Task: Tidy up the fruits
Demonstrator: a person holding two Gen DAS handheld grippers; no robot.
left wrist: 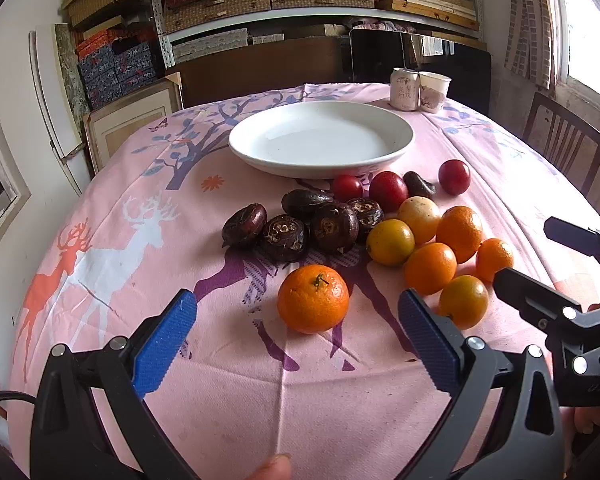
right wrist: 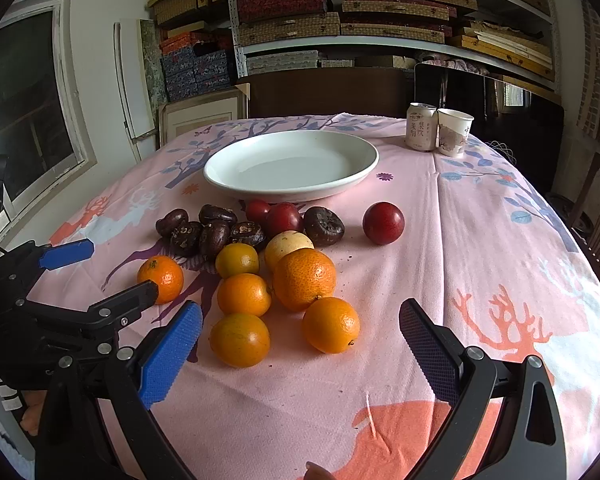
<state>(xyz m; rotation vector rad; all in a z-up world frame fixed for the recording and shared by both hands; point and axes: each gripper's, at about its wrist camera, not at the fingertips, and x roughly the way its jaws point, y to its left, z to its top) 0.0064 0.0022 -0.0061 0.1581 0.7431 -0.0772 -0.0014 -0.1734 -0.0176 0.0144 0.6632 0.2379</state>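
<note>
Now both tilted downward, left claw [left wrist: 296, 332] wide open, empty, right claw [right wrist: 300, 336] likewise, above fruit.

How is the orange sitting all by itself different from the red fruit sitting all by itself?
The lone orange is bright orange with a little green stem on top; the lone red fruit is dark red, smooth and shiny. The orange looks bigger. The orange lies near the front, away from the white plate; the red fruit lies closer to the plate. Both are round, rest on the pink tablecloth, and touch no other fruit.

drink can [right wrist: 421, 127]: chinese characters in two columns, too small to read surely.
</note>
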